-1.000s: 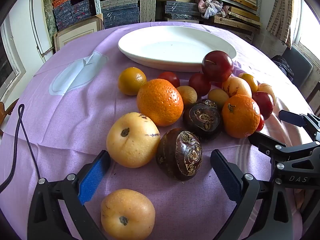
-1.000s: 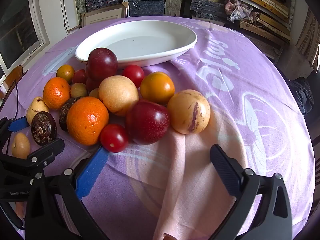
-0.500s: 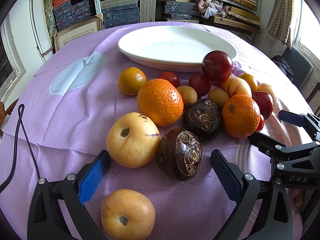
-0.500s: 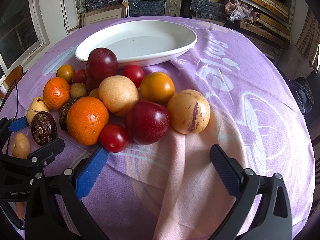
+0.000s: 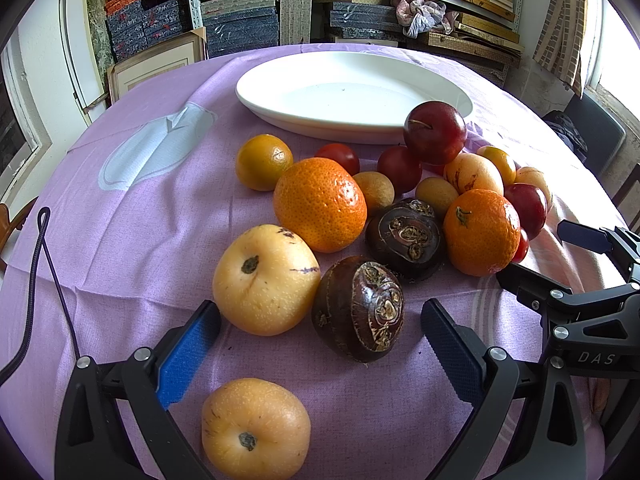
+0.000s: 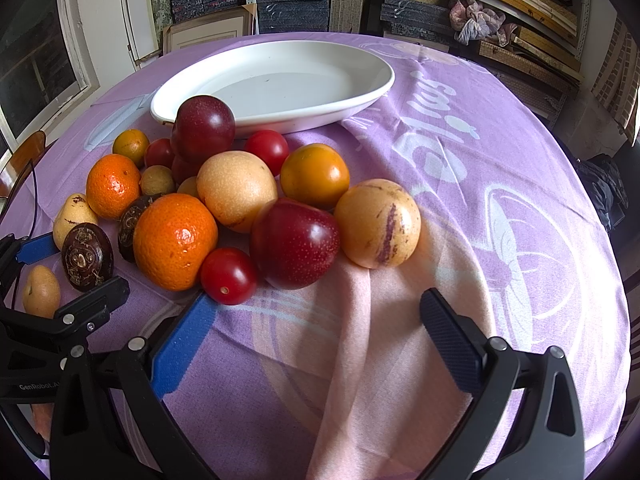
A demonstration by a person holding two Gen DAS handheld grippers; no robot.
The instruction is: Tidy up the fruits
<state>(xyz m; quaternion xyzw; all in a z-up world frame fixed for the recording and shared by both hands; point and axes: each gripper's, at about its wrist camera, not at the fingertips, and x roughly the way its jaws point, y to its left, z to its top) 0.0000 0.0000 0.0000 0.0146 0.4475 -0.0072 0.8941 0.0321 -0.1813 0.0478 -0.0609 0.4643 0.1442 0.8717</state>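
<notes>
A pile of fruit lies on the purple tablecloth in front of an empty white oval dish. My left gripper is open and empty, low over the cloth, with a dark brown water chestnut and a yellow pepino melon just ahead between its fingers. A smaller yellow fruit lies under it. My right gripper is open and empty, just short of a red plum, a cherry tomato and a striped pepino. Oranges sit mid-pile.
Shelves stacked with boxes and frames stand behind the round table. A pink fold of cloth lies under my right gripper. A black cable runs at the left. A dark chair is at the right edge.
</notes>
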